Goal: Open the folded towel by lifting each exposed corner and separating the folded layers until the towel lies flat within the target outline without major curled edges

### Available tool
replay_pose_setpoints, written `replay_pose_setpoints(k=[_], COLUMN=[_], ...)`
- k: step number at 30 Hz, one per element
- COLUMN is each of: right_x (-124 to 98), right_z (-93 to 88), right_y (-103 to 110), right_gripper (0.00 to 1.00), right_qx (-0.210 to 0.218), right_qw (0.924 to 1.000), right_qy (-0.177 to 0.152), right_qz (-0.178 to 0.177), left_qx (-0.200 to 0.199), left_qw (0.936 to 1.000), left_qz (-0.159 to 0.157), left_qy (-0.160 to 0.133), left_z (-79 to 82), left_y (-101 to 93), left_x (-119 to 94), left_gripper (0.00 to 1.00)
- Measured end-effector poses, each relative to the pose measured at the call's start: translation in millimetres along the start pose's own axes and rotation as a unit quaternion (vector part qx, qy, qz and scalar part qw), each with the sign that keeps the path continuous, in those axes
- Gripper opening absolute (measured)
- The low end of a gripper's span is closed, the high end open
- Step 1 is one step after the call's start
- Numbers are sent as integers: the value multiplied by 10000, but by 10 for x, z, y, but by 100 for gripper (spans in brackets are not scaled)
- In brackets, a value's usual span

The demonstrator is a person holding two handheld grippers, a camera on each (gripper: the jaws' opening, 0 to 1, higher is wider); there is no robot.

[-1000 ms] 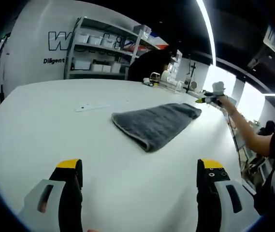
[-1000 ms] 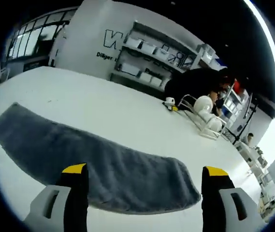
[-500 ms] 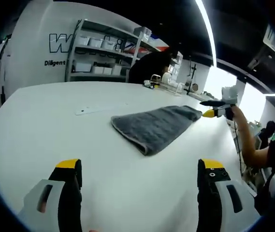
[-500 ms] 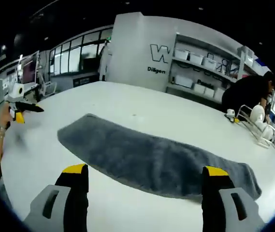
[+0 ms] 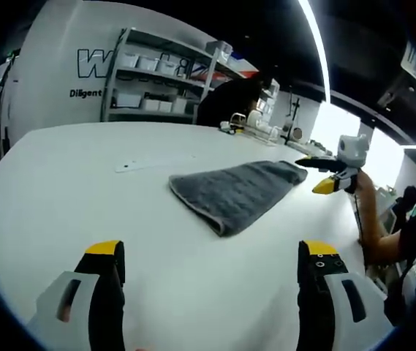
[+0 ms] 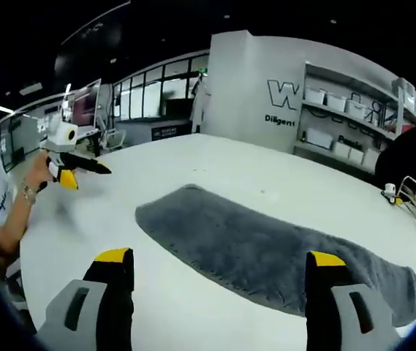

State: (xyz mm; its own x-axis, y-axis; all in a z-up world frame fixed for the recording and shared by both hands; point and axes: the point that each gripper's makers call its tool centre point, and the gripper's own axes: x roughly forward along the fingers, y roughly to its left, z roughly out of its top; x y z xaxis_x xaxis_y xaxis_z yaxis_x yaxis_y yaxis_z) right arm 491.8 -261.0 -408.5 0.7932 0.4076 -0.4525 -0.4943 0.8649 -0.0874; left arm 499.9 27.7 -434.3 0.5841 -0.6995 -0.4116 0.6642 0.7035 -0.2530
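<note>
On the white table (image 5: 61, 197), seen from the left gripper view, the grey towel (image 5: 233, 191) lies folded into a long strip, well ahead of the left gripper (image 5: 211, 274), whose jaws stand wide apart and hold nothing. Past the towel's far end hovers the right gripper (image 5: 323, 174), jaws parted and empty.

From the right gripper view, the towel (image 6: 266, 248) stretches across the table (image 6: 120, 292) just beyond the right gripper (image 6: 218, 281), jaws wide and empty; the left gripper (image 6: 76, 170) hangs off to the side, well apart from the cloth. Unfolding seems not yet begun; next, each gripper likely needs to descend onto an exposed corner and pinch only the top layer.
</note>
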Motion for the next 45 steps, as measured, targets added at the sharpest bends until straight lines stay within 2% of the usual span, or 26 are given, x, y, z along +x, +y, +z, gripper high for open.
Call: replay_pose_setpoints(k=[7, 12, 15, 17, 20, 23, 27, 29, 31, 35, 37, 41, 43, 45], right_x=[-15, -40, -84, -108, -116, -125, -162, -169, -171, -152, -148, -148, -144, -136], right_z=[-54, -93, -78, -63, -51, -37, -3, 5, 18, 3, 9, 21, 23, 22], right_y=[149, 167, 172, 155, 154, 162, 158, 160, 163, 211, 240, 277, 288, 296], right_gripper=[99, 99, 99, 99, 99, 99, 99, 99, 99, 99, 99, 99, 99, 99], right_qx=[-94, -55, -55, -28, -27, 10, 62, 84, 117, 115, 109, 113, 128, 137], right_qw=[9997, 9996, 9995, 9995, 9994, 9992, 9988, 9987, 9984, 9983, 9980, 9977, 9975, 9974], right_qy=[-43, -51, -128, -184, -227, -257, -363, -393, -439, -414, -420, -452, -458, -451], right_qz=[223, 289, 298, 261, 248, 294, 307, 320, 335, 406, 460, 496, 521, 546], left_qx=[46, 55, 252, 333, 327, 41, -99, -122, 29, 148, 169, 161, 81, 114], left_qw=[9999, 10000, 9992, 9987, 9985, 9974, 9969, 9969, 9955, 9941, 9938, 9928, 9927, 9934], left_qz=[103, 33, 170, 273, 428, 639, 616, 696, 934, 1058, 1083, 1152, 1166, 1107], left_qy=[25, 14, 269, 272, -20, -321, -471, -358, -148, 161, 195, 270, 311, 271], left_z=[7, 14, -62, -32, 160, 315, 391, 339, 203, 41, -7, -68, -59, -96], left_y=[-33, -164, -223, -250, -248, -218, -277, -267, -230, -181, -172, -121, -62, -142], left_x=[47, 162, 272, 312, 377, 497, 715, 849, 939, 1104, 1168, 1232, 1247, 1240], left_gripper=[95, 93, 93, 93, 91, 85, 73, 67, 64, 54, 51, 37, 36, 33])
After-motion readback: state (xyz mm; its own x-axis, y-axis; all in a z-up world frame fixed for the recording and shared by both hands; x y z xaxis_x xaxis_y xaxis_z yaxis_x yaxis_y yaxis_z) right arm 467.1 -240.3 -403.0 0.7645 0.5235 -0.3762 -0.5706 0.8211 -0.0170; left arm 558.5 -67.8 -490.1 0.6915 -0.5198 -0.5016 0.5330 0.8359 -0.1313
